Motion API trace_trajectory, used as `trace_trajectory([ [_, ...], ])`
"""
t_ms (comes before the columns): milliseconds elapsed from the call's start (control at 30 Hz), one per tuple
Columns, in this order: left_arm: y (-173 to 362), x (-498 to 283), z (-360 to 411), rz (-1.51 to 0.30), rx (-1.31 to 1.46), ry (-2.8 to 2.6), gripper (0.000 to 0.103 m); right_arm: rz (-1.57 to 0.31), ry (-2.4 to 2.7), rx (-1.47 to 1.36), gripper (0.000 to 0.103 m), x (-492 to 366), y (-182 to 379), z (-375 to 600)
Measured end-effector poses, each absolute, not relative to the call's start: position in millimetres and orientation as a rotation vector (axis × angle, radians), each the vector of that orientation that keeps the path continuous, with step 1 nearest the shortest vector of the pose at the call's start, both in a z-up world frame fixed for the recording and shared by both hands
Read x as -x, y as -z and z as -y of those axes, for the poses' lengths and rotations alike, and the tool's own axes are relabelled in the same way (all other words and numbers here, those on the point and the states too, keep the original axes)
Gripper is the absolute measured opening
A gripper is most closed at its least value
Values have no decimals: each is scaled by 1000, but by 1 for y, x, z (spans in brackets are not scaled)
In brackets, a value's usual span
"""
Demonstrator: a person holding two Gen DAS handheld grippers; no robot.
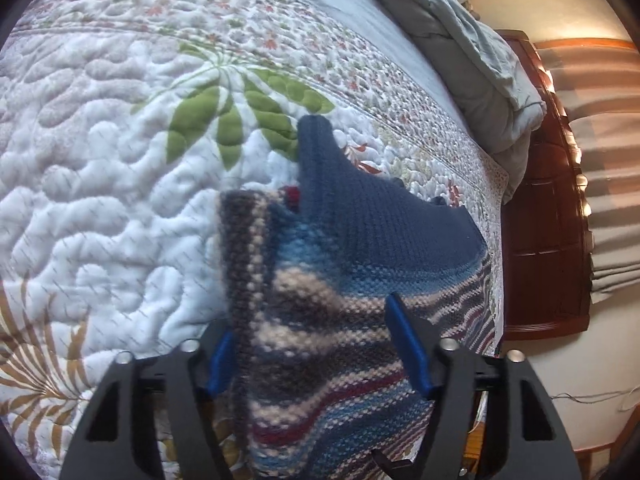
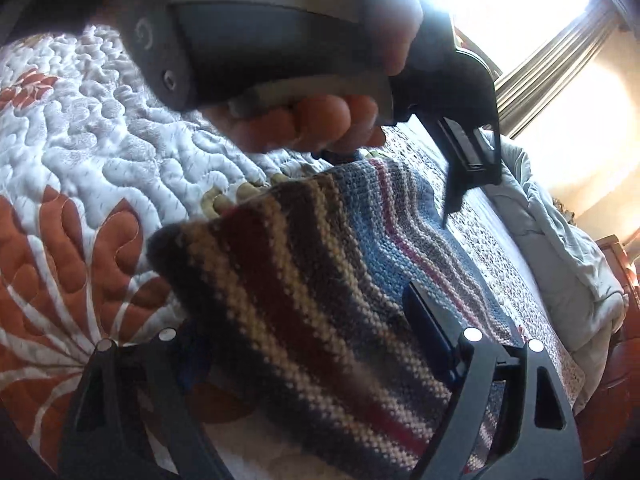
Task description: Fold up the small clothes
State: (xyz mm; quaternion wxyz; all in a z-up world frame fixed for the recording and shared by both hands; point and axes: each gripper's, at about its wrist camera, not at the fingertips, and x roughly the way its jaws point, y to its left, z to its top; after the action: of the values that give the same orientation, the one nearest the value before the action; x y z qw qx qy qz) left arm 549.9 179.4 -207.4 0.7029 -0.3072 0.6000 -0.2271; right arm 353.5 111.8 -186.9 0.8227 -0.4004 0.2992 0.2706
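Striped knitted wool garment with a plain navy section (image 1: 320,280) lies on the white quilted floral bedspread (image 1: 100,200), navy part toward 12 o'clock. Left gripper (image 1: 316,348): blue pads straddle a raised fold of knit; whether they pinch it, cannot tell. Right gripper (image 2: 304,344): jaws spread around the striped edge; grip likewise unclear. A hand (image 2: 312,120) holds the left gripper at 12 o'clock.

A bed is covered by a white quilted bedspread (image 1: 100,184) printed with green, orange and tan leaf motifs. A pale grey-blue duvet (image 1: 472,52) is bunched against a dark red wooden headboard (image 1: 544,240). Strong daylight is admitted through a window (image 2: 492,12) flanked by a grey curtain (image 2: 560,60).
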Motion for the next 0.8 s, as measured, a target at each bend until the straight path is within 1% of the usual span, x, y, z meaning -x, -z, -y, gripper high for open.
trace_trajectory([
  [33, 209, -549, -181, -1337, 682, 505, 58, -638, -577, 855, 79, -354, 189, -112],
  [67, 209, -549, -183, -1337, 675, 500, 51, -638, -579, 852, 77, -355, 190, -112],
  [100, 210, -548, -185, -1336, 672, 492, 44, -647, -590, 836, 70, -357, 190, -111],
  [133, 210, -547, -187, -1334, 672, 487, 40, -659, -598, 822, 64, -358, 190, -110],
  [167, 210, -546, -189, -1329, 672, 487, 32, -663, -600, 812, 51, -358, 190, -107],
  [200, 208, -545, -191, -1320, 673, 488, 28, -658, -600, 804, 43, -359, 187, -105],
  [300, 201, -544, -192, -1307, 652, 476, 24, -657, -604, 778, 34, -361, 181, -101],
  [400, 191, -543, -189, -1300, 629, 465, 23, -653, -606, 761, 32, -361, 173, -103],
  [800, 142, -545, -166, -1274, 542, 432, 22, -616, -621, 654, 28, -342, 131, -92],
])
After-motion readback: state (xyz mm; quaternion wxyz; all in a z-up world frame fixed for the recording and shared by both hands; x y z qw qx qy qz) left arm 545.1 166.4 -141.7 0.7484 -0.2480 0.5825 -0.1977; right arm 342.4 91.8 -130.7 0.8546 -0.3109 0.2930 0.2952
